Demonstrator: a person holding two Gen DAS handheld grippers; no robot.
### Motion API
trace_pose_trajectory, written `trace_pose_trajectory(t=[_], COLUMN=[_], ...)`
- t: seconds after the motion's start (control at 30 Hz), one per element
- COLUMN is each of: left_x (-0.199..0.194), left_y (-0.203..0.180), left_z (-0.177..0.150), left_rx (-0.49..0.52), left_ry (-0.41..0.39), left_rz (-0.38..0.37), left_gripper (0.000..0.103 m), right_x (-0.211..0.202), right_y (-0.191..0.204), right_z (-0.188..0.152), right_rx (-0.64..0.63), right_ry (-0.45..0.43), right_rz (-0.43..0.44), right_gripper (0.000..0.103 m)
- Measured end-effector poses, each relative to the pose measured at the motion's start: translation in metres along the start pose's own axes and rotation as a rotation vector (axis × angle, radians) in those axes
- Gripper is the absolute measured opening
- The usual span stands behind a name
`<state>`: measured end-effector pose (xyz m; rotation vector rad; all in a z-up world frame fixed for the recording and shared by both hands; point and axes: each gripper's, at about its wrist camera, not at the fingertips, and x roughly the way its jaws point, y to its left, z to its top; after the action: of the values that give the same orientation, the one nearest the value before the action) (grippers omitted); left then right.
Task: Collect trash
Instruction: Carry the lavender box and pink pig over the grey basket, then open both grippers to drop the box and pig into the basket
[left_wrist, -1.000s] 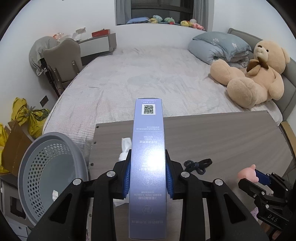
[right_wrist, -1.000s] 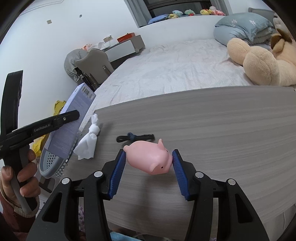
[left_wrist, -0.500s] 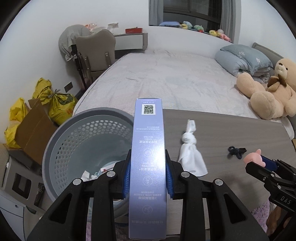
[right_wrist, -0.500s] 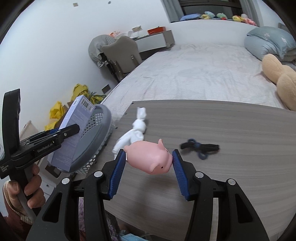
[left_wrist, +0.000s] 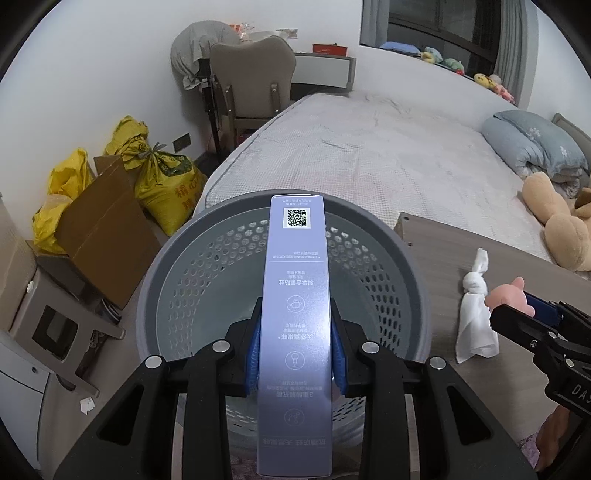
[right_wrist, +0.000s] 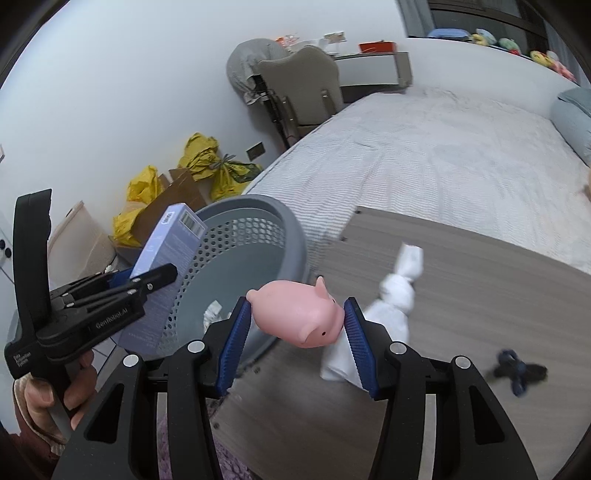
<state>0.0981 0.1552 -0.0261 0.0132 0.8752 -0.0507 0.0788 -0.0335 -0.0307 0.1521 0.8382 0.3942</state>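
My left gripper (left_wrist: 295, 347) is shut on a long pale purple box (left_wrist: 295, 295) and holds it over the open grey perforated bin (left_wrist: 192, 266). In the right wrist view the box (right_wrist: 166, 258) sits at the bin's (right_wrist: 266, 214) near rim. My right gripper (right_wrist: 297, 332) is shut on a pink toy pig (right_wrist: 295, 314) above the wooden table's (right_wrist: 480, 295) left edge, beside the bin. The pig also shows in the left wrist view (left_wrist: 508, 297). A white knotted tissue (right_wrist: 399, 288) lies on the table just beyond the pig. A scrap of paper (right_wrist: 212, 312) lies inside the bin.
A dark blue clip-like object (right_wrist: 519, 371) lies on the table at right. A bed (left_wrist: 388, 147) stands beyond the table, with a teddy bear (left_wrist: 561, 229). Yellow bags (left_wrist: 159, 173) and a cardboard box (left_wrist: 103, 229) stand left of the bin. A chair (left_wrist: 251, 85) is by the wall.
Both grippers have swung left. The purple box has moved from above the table to over the bin. The pig has moved toward the table's left edge, near the bin.
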Motion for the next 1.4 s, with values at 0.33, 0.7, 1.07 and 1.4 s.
trace_pose_trajectory(t=[0.33, 0.7, 1.07, 1.4], left_x=[0.012, 0.01, 0.002, -0.007], left_y=[0.035, 0.041, 0.048, 0.047], left_z=[-0.001, 0.001, -0.001, -0.005], left_rx=[-0.057, -0.074, -0.096, -0.095], left_ry=[0.033, 0.015, -0.008, -0.03], left_rz=[0.031, 0.053, 0.096, 0.121], left_gripper=[0.032, 0.055, 0.07, 0.078], right_x=[0.056, 0.069, 0.065, 0.059], right_y=[0.046, 0.055, 0.059, 0.061], right_z=[0.027, 0.036, 0.035, 0.029], right_rx=[-0.081, -0.102, -0.113, -0.119], right_ry=[0.049, 0.04, 0.029, 0.027], right_rz=[0.066, 0.076, 0.059, 0.049], right_gripper=[0.05, 0.065, 0.065, 0.065])
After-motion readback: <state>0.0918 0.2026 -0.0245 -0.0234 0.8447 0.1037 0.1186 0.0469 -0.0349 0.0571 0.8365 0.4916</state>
